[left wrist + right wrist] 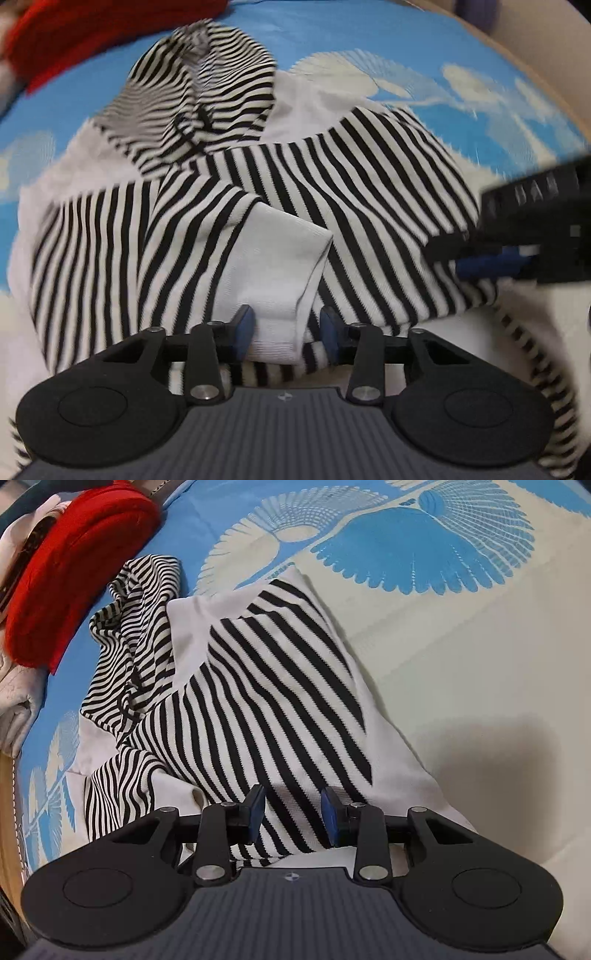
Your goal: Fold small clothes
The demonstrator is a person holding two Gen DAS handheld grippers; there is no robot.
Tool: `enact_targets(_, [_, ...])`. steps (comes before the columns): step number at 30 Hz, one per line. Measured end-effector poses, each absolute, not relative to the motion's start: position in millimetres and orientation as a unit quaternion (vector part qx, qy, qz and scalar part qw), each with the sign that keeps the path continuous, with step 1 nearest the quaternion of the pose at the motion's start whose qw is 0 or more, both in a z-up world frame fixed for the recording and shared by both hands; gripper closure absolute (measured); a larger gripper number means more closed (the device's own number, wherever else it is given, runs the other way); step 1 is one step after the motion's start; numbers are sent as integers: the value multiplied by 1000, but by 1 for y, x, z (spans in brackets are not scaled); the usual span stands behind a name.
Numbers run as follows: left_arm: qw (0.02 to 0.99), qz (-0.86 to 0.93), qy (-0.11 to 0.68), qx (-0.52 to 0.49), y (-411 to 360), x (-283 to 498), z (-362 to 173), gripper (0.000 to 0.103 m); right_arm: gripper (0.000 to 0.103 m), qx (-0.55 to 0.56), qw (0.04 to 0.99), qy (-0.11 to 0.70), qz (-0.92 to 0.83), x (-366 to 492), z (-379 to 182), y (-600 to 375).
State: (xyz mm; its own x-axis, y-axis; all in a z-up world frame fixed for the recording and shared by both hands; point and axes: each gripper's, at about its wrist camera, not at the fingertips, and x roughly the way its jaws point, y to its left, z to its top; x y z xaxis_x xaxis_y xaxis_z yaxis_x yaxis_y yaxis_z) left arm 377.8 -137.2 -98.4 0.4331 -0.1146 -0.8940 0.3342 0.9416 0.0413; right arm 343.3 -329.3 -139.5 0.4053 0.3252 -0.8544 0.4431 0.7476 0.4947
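The black-and-white striped garment (258,709) lies crumpled on the blue and cream bedspread (461,635), near a red cloth (74,572). The left gripper (286,330) straddles its white cuff (273,266), pads not quite pressing. The right gripper (293,818) stands parted over the striped hem, clamping nothing.

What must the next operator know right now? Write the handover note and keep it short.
Left gripper: jaws open, straddling the white sleeve cuff; the pads do not seem to press it.
Right gripper: jaws open over the near edge of the striped top, nothing pinched.
The striped top lies rumpled on the blue-and-cream bedsheet, with a red cloth beyond it.
Done: one sleeve lies across the body; no tidy fold yet.
Left: grip, flatten and fold the top.
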Motion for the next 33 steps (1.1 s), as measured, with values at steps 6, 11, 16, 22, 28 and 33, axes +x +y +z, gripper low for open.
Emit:
enact_targets(6, [881,-102,460,52,-89,379,-49,96,67,348,760,547,-44,344,-142,-327])
enact_targets(11, [895,34,442,-61,21,383,-11,96,67,339,762,548,-59,346,-141,-325])
enact_targets(16, [861,113,468,-160,98,388,-23,92,67,330,762,549,-94,345,-142,-328])
enact_targets(22, [828,71,506,-232,109,394,-49,78,67,327,763,545,-121,345,-142,-330])
enact_targets(28, [790,67,537,-288,107,394,-86,65,67,353,760,536,-103,341,-133,-322])
enact_targets(33, [781,87,540,-302,105,399,-102,69,67,361,760,534,-82,343,-133,-317])
